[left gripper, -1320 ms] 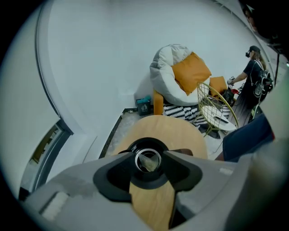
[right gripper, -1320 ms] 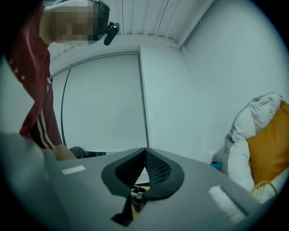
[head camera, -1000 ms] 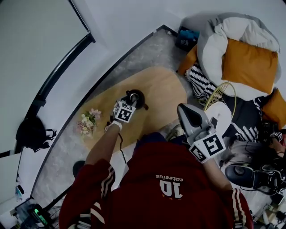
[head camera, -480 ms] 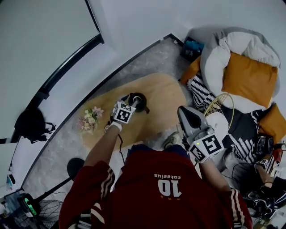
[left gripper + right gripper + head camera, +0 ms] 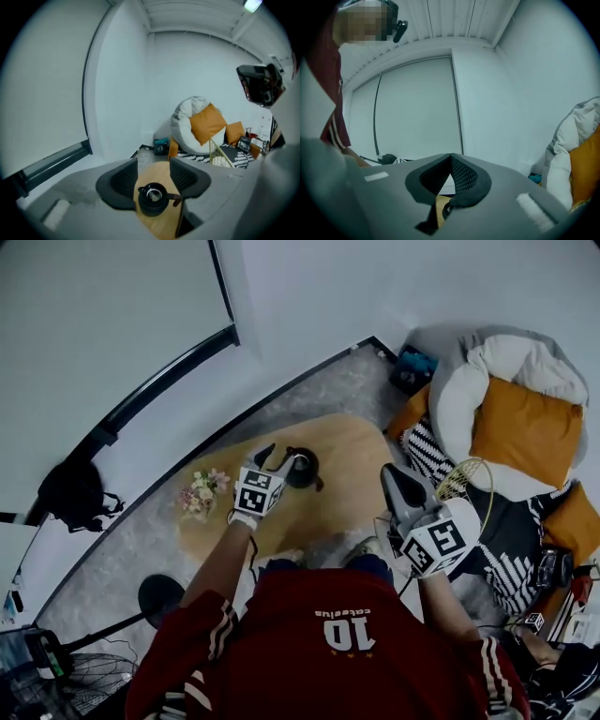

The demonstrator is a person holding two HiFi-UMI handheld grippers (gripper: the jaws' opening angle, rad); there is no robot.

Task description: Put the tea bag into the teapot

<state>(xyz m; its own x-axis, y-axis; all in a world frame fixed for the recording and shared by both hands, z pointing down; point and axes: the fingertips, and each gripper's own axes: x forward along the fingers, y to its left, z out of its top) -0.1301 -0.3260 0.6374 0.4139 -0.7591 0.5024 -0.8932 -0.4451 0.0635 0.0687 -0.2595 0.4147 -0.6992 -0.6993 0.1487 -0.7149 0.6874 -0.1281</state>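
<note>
Left gripper: jaws released, standing well apart, nothing pressed between the pads. It hangs above the small black round teapot, clear of it. In the left gripper view the teapot sits framed in the gap between the two jaws, below them, with no contact. Its brown handle points to the right in that view.

Teapot: upright on the light wooden oval bench, mouth uncovered. A small pale tea bag shows inside the mouth. It is too small to make out more, so the identification is tentative. It lies in the pot, beneath the left jaws and apart from them.

Right gripper: jaws clenched tip to tip, with nothing held between them. In the head view it sits right of the teapot, beyond the bench edge and well apart from the pot.

Surroundings relative to the teapot, head view:
- A small bunch of pink and white flowers is on the bench to the left.
- A grey-white beanbag with an orange cushion is on the floor far to the right.
</note>
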